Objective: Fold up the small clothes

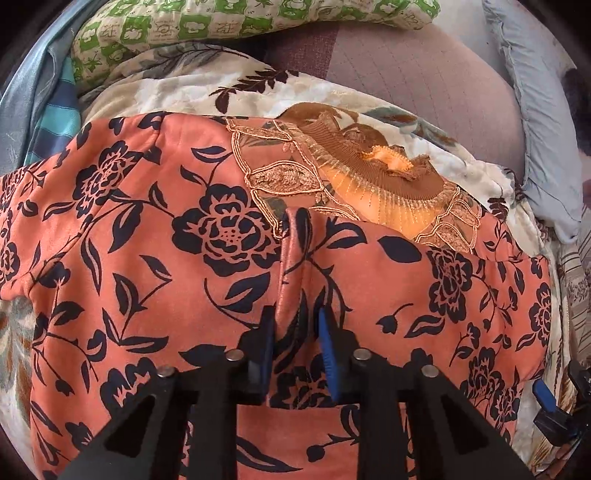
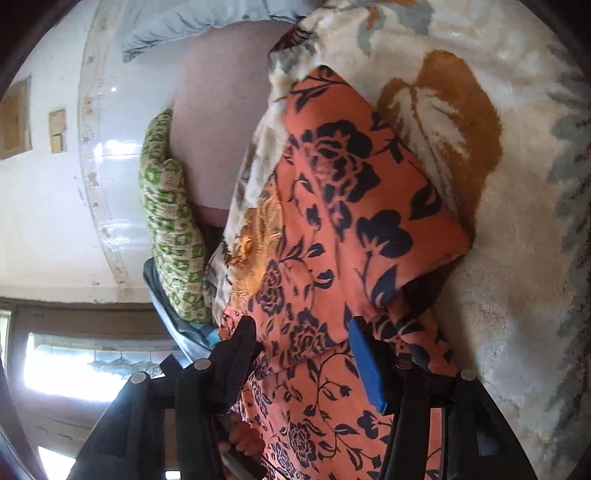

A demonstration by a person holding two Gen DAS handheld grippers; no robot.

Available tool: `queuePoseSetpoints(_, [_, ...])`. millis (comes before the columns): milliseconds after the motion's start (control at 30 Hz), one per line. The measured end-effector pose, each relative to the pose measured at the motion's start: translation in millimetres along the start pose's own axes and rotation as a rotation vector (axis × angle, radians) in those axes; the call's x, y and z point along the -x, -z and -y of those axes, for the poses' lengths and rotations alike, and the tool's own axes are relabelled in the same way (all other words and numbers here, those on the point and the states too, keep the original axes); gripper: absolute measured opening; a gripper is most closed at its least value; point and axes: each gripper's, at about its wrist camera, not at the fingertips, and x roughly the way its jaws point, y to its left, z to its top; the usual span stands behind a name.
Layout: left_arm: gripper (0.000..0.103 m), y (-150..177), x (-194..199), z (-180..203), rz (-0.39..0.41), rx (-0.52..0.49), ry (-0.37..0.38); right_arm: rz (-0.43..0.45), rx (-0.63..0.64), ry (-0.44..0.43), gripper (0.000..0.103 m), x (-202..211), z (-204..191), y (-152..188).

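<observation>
Garment: an orange top with dark floral print (image 1: pixel 192 236) lies spread on a cream plush blanket (image 1: pixel 369 99) on a bed; its brown ribbed collar (image 1: pixel 388 166) with beaded trim faces away from the left wrist camera.
Raised fold: a narrow ridge of the cloth (image 1: pixel 293 266) stands up in the middle of the top and runs into the left tool.
Left tool (image 1: pixel 295 332): its two fingers are pressed in on that ridge, gripping it.
Right tool (image 2: pixel 303 332): its fingers stand apart on either side of the cloth's edge; whether they pinch it, I cannot tell.
Sleeve: the right wrist view shows a flap of the top (image 2: pixel 369 192) folded over onto itself, blanket (image 2: pixel 498 277) beside it.
Surroundings: a green-and-cream patterned pillow (image 1: pixel 221 22) lies beyond the blanket, next to a mauve quilted cushion (image 1: pixel 424 74) and a grey-blue frilled pillow (image 1: pixel 535 110).
Left view only: striped teal cloth (image 1: pixel 62 107) at the left edge; the right tool's blue pad (image 1: pixel 545 395) at the far right.
Right view only: a white wall (image 2: pixel 48 229) and a bright window (image 2: pixel 74 365).
</observation>
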Motion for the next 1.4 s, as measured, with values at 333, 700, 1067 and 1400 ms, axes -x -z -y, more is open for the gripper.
queuePoseSetpoints(333, [0.006,-7,14,5,0.055,-0.037,0.059,0.037,-0.087,0.109,0.056,-7,15,4])
queuePoseSetpoints(700, [0.005,-24,52,-8,0.133,-0.029,0.096,0.169,0.133,0.165,0.007,-45,-14,-2])
queuePoseSetpoints(1067, [0.006,-33,70,-108,0.190,0.031,-0.173,-0.262,0.210,0.080,0.018,-125,-38,48])
queuePoseSetpoints(1400, [0.007,-15,86,-109,0.218,0.012,-0.289,-0.144,0.363,-0.016,0.021,-47,-67,22])
